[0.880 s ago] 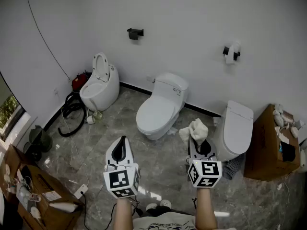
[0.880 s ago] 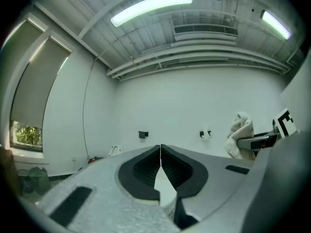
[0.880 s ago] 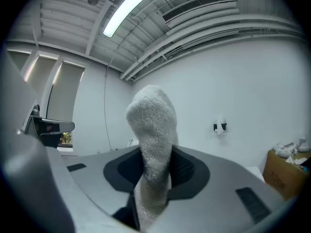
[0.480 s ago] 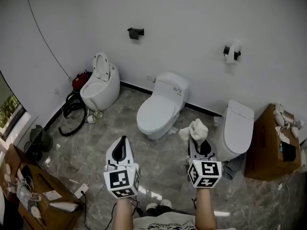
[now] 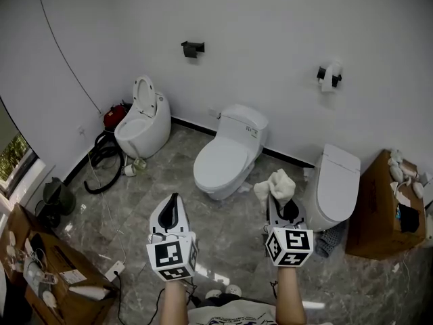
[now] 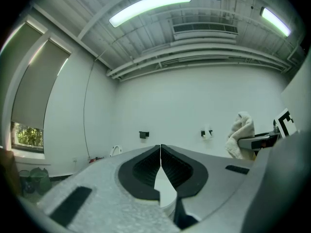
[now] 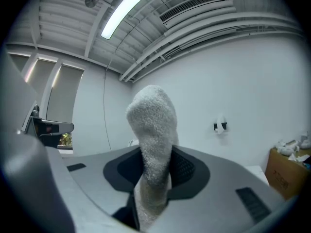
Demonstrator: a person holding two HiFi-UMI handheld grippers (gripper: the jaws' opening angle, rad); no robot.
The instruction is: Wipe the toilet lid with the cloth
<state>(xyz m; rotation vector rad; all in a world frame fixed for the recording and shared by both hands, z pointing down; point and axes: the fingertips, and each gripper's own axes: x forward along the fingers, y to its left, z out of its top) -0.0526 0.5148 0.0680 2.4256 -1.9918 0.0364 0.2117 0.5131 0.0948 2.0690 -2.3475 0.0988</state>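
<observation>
Three white toilets stand along the far wall. The middle toilet (image 5: 226, 156) has its lid (image 5: 220, 160) closed, and so does the right toilet (image 5: 336, 183); the left toilet (image 5: 143, 122) has its lid raised. My right gripper (image 5: 279, 196) is shut on a white cloth (image 5: 275, 186) that bunches above the jaws; the cloth (image 7: 153, 149) fills the right gripper view. My left gripper (image 5: 173, 200) is shut with nothing in it, jaws pressed together (image 6: 160, 152). Both grippers hover above the marble floor, short of the toilets.
A brown cardboard box (image 5: 383, 207) with items stands at the right. A black hose (image 5: 101, 160) and a red object (image 5: 112, 116) lie by the left toilet. More boxes (image 5: 47, 273) sit at bottom left. A toilet roll holder (image 5: 328, 76) and a black bracket (image 5: 191, 47) hang on the wall.
The view has shifted slightly, so the toilets sit a little lower and to the right. The grippers keep their pose and the cloth stays held.
</observation>
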